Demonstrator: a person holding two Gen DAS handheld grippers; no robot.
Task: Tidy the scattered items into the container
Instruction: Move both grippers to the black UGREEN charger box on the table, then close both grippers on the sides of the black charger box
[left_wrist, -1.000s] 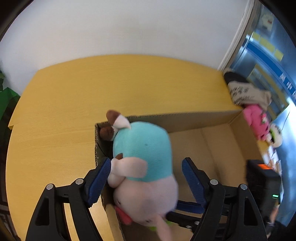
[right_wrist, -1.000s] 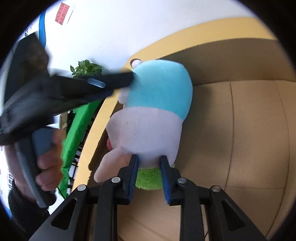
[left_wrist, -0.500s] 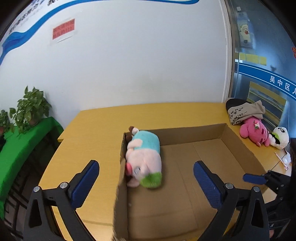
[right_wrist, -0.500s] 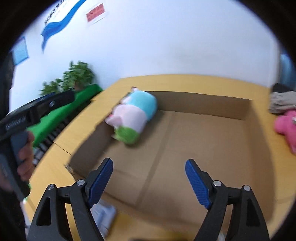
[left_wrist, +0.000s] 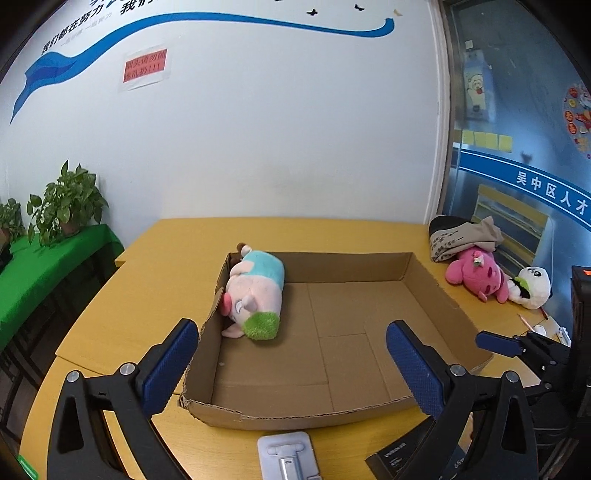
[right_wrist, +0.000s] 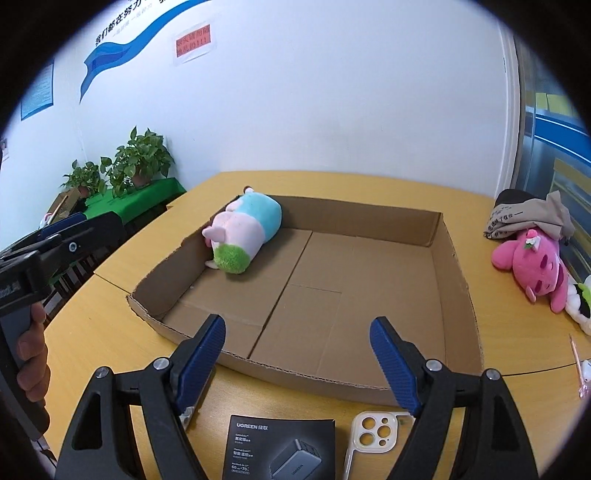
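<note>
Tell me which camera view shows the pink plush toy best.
The right wrist view: the pink plush toy appears larger there, lying on the table outside the cardboard box. The left wrist view shows it smaller, near the right edge.

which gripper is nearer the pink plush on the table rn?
Right. The right gripper sits at the box's near edge, with the pink plush off to its right. The left gripper is further left, so farther away.

I see bright, even indoor light | soft shadows inside the cardboard box (left_wrist: 424, 280) | both views sharp, no motion blur | strong fisheye bending, dark vignette at corners | mild sheen on table (right_wrist: 498, 325)
</note>
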